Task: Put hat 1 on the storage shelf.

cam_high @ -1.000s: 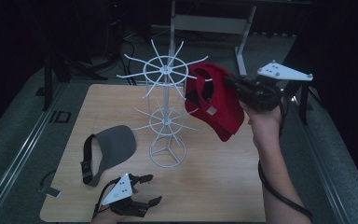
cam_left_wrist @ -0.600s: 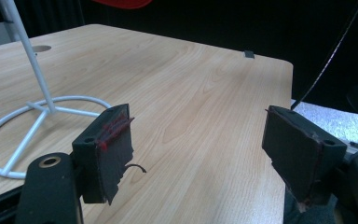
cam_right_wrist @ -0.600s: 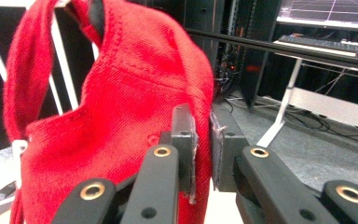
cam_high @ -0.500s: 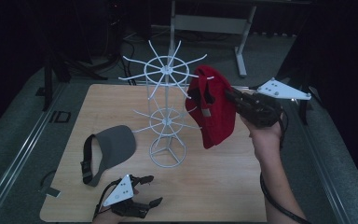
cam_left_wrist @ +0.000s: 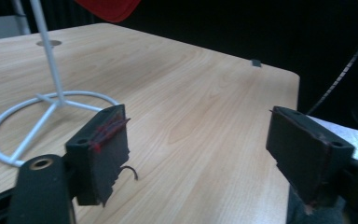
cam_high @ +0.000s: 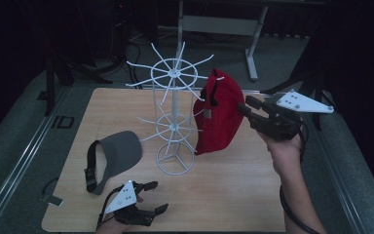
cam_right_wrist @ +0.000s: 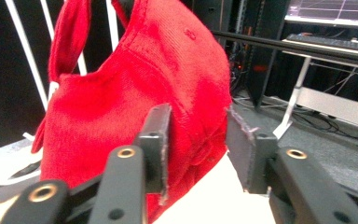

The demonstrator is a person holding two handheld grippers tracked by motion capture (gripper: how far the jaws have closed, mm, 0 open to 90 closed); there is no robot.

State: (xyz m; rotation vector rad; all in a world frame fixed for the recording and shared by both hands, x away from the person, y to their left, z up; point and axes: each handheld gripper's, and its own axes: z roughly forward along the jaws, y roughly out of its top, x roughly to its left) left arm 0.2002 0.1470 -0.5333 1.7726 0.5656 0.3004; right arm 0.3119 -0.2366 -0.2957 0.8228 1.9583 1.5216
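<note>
— Dark workshop, pale wooden table (cam_high: 253, 195): what changed?

— Right gripper (cam_high: 247, 108), jaws just opening, released the red cap (cam_high: 219, 117); it now hangs on the white wire rack (cam_high: 174, 122), mid-table, likely finishing that hanging.

— Count?

— One rack, one red cap, one grey visor (cam_high: 113, 157) left, unhung. Left gripper (cam_high: 153, 196), near edge, spread, empty.
</note>
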